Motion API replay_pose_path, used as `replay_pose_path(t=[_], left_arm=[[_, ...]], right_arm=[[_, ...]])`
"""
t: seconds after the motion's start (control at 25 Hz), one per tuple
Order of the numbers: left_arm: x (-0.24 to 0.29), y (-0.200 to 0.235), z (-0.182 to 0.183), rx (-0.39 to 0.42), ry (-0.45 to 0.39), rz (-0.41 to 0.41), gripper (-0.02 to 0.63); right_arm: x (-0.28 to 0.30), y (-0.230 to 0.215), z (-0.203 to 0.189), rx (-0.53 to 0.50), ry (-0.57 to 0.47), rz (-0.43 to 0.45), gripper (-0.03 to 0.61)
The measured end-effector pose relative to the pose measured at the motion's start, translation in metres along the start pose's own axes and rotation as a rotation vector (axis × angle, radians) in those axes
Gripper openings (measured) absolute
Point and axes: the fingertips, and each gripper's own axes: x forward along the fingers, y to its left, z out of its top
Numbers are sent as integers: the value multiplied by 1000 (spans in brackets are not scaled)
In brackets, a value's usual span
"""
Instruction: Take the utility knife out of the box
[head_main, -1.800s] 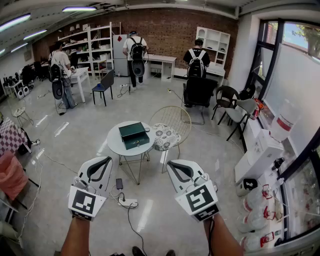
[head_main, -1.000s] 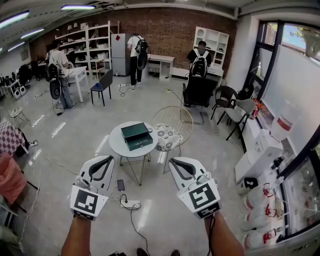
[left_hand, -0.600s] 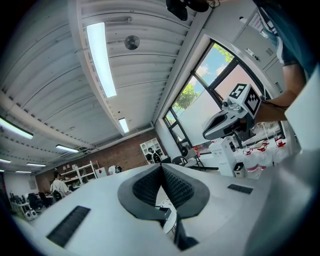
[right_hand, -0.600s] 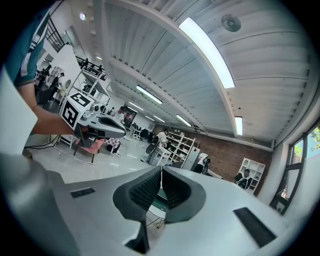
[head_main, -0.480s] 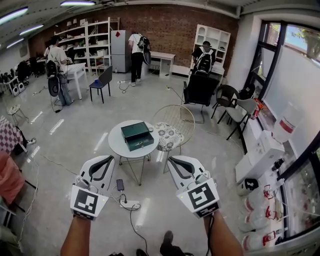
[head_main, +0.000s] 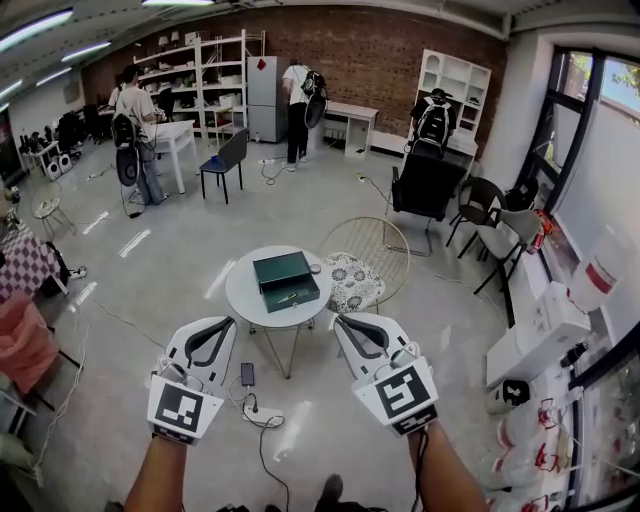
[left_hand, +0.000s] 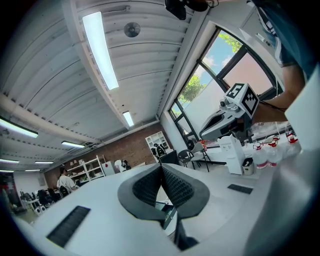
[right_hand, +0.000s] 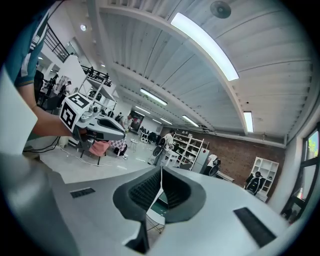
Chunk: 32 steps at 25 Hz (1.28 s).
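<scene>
The utility knife (head_main: 289, 297) is judged to be the small pale item lying in the open tray of the dark green rectangular box (head_main: 283, 268); it is too small to confirm. The box sits on the round white table (head_main: 242, 290), just beside a wire chair with a patterned cushion (head_main: 352, 276).

Handling, as a judgement: the knife is likely light, rigid and slim, with a smooth body that could slip. A grip across the middle of the handle, clear of the blade end, looks safest.

The left gripper (head_main: 227, 323) and right gripper (head_main: 340, 321) are held side by side above the floor, well apart from the table. Each gripper's own view shows its ribbed pads (left_hand: 172, 186) pressed together with nothing between them. The approach is not yet made.
</scene>
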Motion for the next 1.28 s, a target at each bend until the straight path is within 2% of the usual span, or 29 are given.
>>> replay_pose_path(t=[0.48,0.76,1.04,1.28], left_arm=[[81,-10,4,34,59,62,18],[117,-18,8,42,77,68,18],[138,-4,5,39,47,44,18],[147,45,-5,25,14,7,18]], right_arm=[[31,-78,-34,24,-45,84,38],[35,-116,-48,46,-60,89,38],[50,-125,-50,47,-45,62,38],[86,-115,-30,47,-17,25,38]])
